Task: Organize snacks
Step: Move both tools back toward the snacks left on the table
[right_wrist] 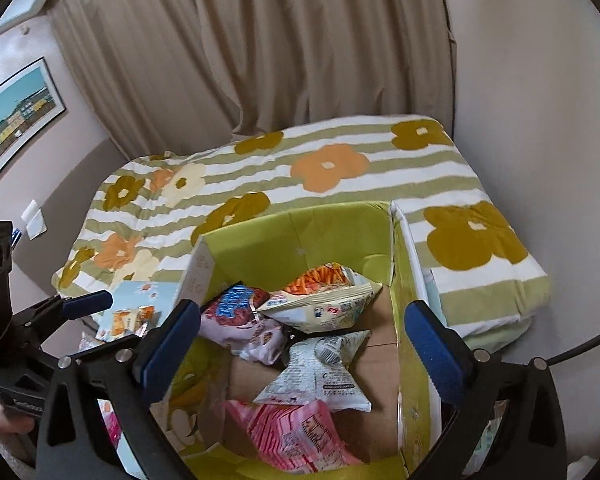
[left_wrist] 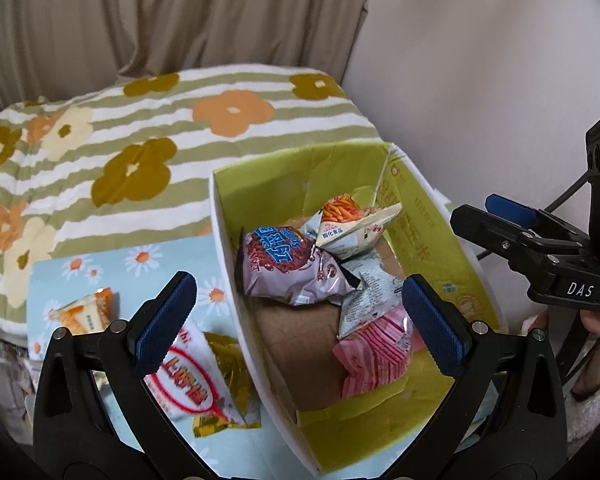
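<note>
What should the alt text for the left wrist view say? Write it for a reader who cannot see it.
An open green-lined cardboard box on a flower-striped bed holds four snack packets. The open left gripper hovers above the box's near wall, empty. Outside the box, a white and red packet and a small orange packet lie on a daisy-print mat.

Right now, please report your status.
Left gripper and right gripper open, empty. Four snacks in box. White-red packet outside. Nothing blocking.
</note>
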